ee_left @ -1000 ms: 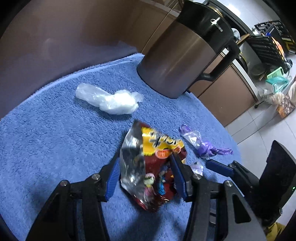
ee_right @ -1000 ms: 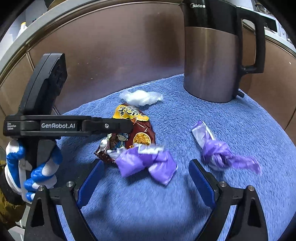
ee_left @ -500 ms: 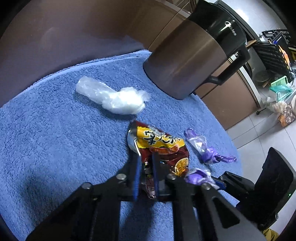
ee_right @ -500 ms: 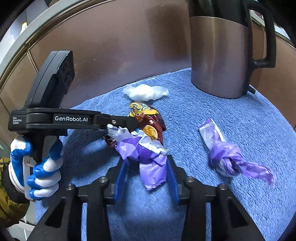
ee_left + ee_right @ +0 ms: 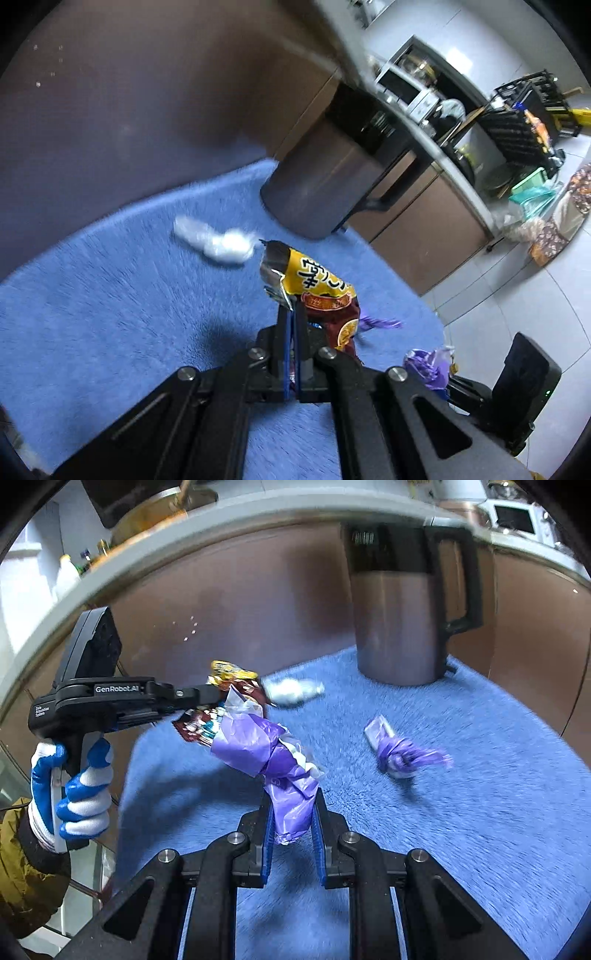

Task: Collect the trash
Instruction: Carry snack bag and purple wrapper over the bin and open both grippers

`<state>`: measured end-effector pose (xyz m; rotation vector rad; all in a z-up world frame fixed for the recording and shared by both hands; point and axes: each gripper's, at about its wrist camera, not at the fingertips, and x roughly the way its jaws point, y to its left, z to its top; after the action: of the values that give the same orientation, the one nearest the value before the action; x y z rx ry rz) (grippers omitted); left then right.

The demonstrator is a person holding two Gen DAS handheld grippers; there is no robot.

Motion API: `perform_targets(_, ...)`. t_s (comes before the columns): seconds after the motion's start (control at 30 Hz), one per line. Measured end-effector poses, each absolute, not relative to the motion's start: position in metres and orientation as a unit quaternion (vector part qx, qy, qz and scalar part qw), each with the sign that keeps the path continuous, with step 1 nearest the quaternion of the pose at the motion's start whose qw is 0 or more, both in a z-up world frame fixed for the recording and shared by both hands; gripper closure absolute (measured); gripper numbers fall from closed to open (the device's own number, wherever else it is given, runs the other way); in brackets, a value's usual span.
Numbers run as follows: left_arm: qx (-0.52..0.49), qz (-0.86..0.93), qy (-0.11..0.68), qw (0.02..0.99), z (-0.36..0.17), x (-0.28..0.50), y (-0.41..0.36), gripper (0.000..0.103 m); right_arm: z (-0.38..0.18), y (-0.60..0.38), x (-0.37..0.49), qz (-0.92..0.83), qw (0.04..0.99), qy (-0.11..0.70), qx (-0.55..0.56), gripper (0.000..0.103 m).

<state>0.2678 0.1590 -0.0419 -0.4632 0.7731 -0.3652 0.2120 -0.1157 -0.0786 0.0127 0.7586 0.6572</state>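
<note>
We are in a home kitchen. A steel kettle (image 5: 399, 627) with a black handle stands on a blue towel (image 5: 480, 794) over the desk. Behind it run brown cabinets (image 5: 417, 229) under a grey counter (image 5: 424, 129). A microwave (image 5: 406, 88) sits on that counter, a black rack (image 5: 524, 122) stands farther off, and bottles (image 5: 68, 574) line the counter's other end. The floor (image 5: 517, 295) is pale tile.

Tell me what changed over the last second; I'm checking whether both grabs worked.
Both jaws have just been closing: the left gripper pinched the snack wrapper, the right gripper the purple bag, and both lifted off the blue towel. The knotted purple bag, white plastic wad and kettle stayed put.
</note>
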Motion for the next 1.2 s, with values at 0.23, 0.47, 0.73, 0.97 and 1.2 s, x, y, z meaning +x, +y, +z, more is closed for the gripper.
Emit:
perform_targets(0.23,-0.197,-0.174,0.311,0.913,0.039,0.218,0.157,0.103,-0.019,-0.152,0.158,0.295,0.904,0.308,0.024,0.086)
perform_targets(0.47,-0.169,-0.189,0.276,0.927,0.090,0.171,0.130,0.103,0.015,-0.208,0.106,0.250,0.929,0.271,0.036,0.086)
perform_targets(0.73,-0.135,-0.240,0.267,0.923,0.110,0.132,0.064,0.103,0.018,-0.289,0.045,0.168,0.949,0.259,0.060,0.086)
perform_targets(0.97,-0.110,-0.287,0.278,0.910,0.107,0.116,-0.013,0.103,0.009,-0.352,0.004,0.100,0.958,0.254,0.088,0.086)
perform_targets(1.2,-0.064,-0.340,0.305,0.887,0.086,0.108,-0.109,0.103,-0.019,-0.403,-0.022,0.044,0.956,0.262,0.121,0.086)
